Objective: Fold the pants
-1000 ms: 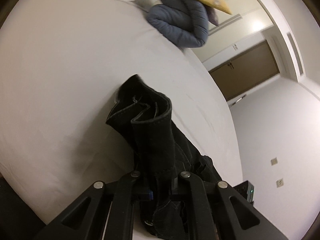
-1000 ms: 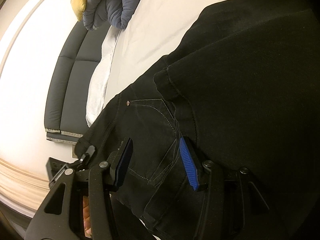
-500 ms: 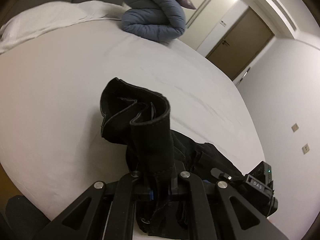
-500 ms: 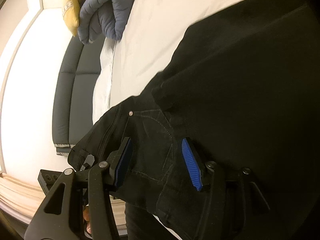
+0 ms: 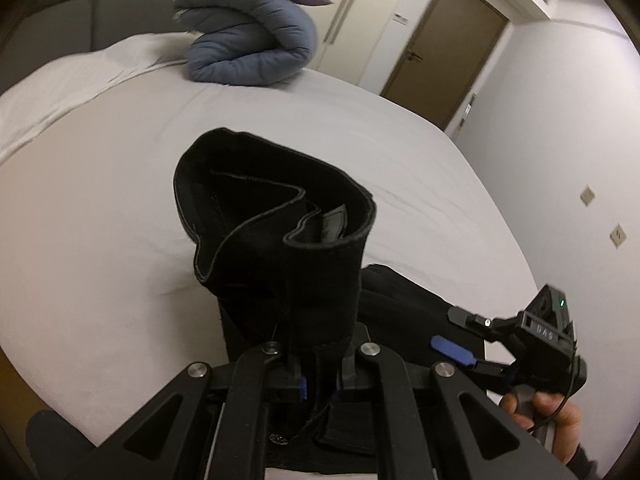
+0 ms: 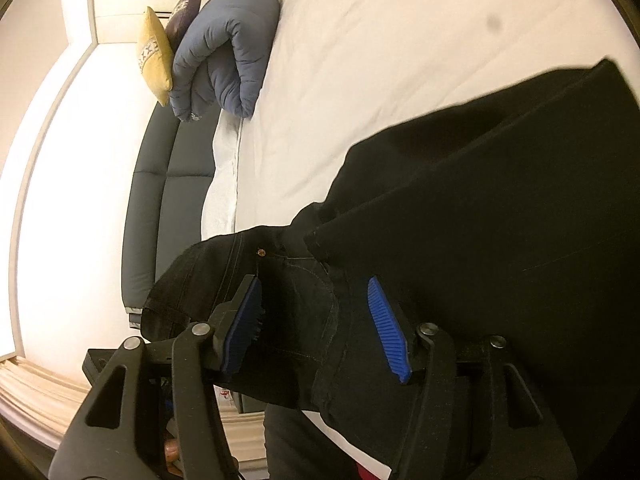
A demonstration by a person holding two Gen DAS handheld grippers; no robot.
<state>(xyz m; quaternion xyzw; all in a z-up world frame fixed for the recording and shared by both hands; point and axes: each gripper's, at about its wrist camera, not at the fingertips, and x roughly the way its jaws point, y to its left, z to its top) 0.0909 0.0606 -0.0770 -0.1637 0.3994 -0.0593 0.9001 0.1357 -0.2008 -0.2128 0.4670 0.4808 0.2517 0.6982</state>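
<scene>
A: Item 1, left gripper (image 5: 320, 376): clamped tight on black pants (image 5: 280, 248), cuff end bunched above white bed (image 5: 100, 200).

B: Right gripper (image 6: 316, 328) (right cam only): jaws just widened, pads off the fabric betw. them; rivet, pocket seams visible.

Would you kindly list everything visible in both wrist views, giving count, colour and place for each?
pants: one, black, on the bed, one bunched end lifted in the left tool
bed: one, white sheet, fills both views
duvet: one, blue-grey, rolled, at the bed's far end
cushions: two, yellow and purple, stacked against the duvet
headboard: one, dark grey, padded, at the head of the bed
door: one, brown, far wall
left tool: black, blue pads, shut on the pants
right tool: black, blue pads, jaws have just been opening, pants between them
hand: one, holding the right tool's handle
</scene>
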